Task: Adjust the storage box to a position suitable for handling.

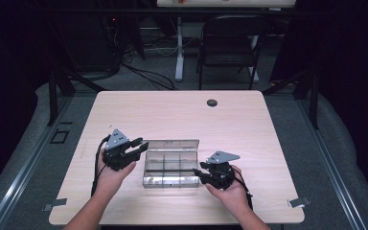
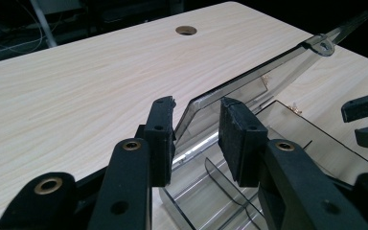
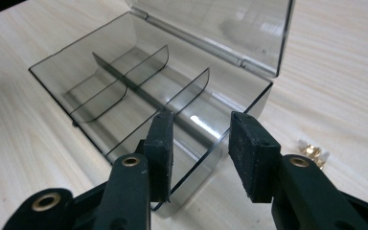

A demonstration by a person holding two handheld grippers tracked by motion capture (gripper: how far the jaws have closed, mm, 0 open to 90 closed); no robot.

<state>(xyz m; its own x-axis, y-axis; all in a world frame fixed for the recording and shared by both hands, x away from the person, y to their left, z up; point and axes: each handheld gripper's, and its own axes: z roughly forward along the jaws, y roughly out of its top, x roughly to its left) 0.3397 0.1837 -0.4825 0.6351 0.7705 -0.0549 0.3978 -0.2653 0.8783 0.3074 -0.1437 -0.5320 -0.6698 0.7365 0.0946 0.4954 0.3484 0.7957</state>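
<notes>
Partly cropped brass bits point(image 3: 315, 154) beside box point(image 3: 139, 91)

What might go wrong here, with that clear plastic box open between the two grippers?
1. The left hand-held gripper straddles the corner of the raised lid; its pads may not be pressing, so the lid might drop shut.
2. The right hand-held gripper straddles the wall of the clear box without visibly clamping it, so the light box might slide on the table.
3. A small brass part lies loose beside the box and might get knocked away.
</notes>
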